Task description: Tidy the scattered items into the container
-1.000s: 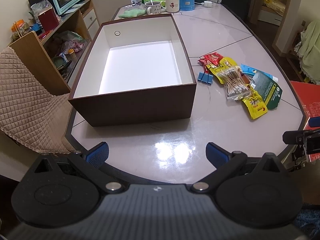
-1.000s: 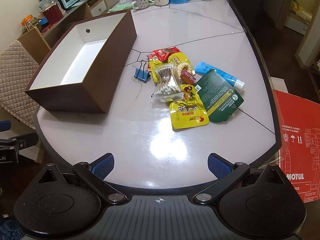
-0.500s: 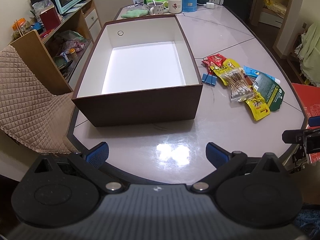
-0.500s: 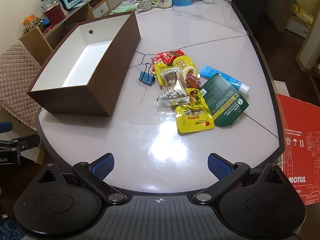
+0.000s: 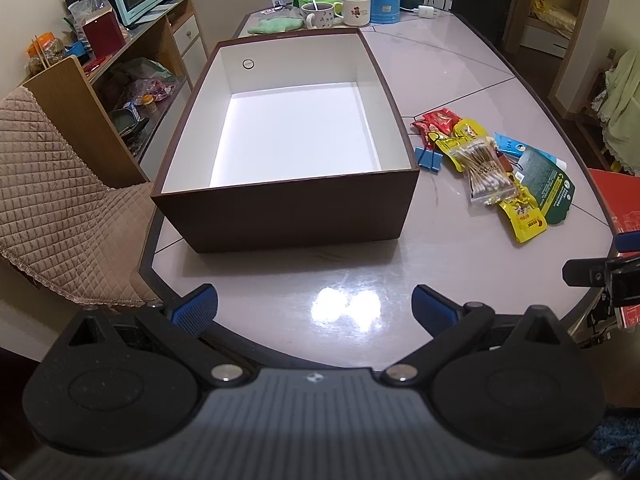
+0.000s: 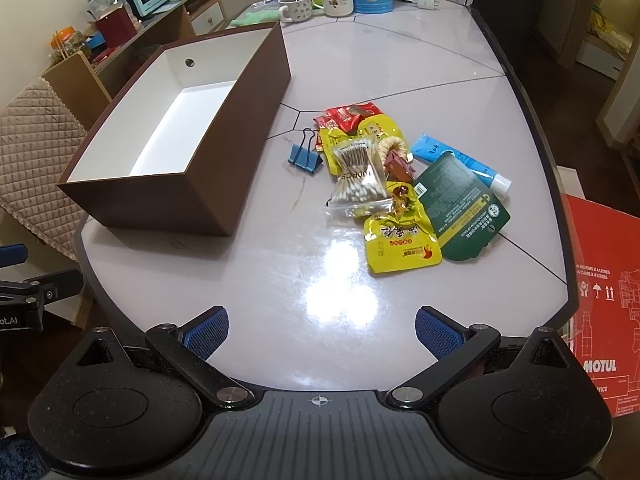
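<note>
In the right wrist view, the brown box [image 6: 172, 184] sits left of centre on the surface [image 6: 320, 280], its white inside bare. Right of it lies the heap: blue binder clip [image 6: 305, 158], cotton swab bag [image 6: 360, 178], yellow snack pouch [image 6: 400, 242], green packet [image 6: 460, 208], blue tube [image 6: 460, 160]. Left gripper [image 5: 315, 308] and right gripper [image 6: 322, 330] hold nothing, jaws apart, at the bottom edge.

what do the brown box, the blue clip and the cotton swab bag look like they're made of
Brown box: likely rigid cardboard, matte brown outside, white lining, thin straight walls. Blue clip: painted sheet metal with bent black wire handles. Cotton swab bag: clear glossy plastic film, since the swabs show through it.
</note>
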`<action>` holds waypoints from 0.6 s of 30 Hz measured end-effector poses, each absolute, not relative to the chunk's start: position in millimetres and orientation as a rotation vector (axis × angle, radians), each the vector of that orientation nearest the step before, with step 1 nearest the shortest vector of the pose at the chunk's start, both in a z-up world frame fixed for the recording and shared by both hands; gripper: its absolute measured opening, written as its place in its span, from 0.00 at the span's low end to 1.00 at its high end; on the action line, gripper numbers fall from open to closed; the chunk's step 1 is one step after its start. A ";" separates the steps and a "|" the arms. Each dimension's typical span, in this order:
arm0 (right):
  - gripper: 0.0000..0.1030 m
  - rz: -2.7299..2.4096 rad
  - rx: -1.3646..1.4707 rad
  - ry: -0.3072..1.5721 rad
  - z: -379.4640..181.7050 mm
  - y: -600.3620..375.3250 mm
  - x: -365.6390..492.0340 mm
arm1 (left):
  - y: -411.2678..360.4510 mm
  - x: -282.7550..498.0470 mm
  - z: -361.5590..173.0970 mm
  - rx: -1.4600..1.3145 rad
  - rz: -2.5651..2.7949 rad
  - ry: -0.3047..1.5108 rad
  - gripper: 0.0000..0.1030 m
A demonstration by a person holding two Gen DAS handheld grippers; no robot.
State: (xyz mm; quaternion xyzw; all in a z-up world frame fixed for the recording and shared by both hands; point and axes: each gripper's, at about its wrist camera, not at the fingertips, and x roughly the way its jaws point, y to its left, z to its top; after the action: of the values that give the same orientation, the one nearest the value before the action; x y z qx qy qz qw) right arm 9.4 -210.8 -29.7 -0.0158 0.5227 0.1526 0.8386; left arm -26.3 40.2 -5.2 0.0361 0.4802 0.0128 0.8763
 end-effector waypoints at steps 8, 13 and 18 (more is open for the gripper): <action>0.99 0.335 -0.040 1.106 -29.8 -211.7 18.0 | 40.3 -22.0 -5.6 0.062 0.029 1.007 0.99; 0.99 0.345 -0.039 1.109 -30.9 -214.7 24.6 | 36.7 -17.5 -5.2 0.062 0.034 1.007 0.99; 0.99 0.358 -0.035 1.109 -31.2 -221.7 32.5 | 30.7 -11.3 -5.2 0.062 0.040 1.009 0.99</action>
State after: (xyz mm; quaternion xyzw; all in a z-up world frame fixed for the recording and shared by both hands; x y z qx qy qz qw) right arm 32.5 -221.7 -31.2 -0.0166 0.5237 0.1689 0.8349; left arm -11.3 30.7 -5.2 0.0295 0.4833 0.0192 0.8748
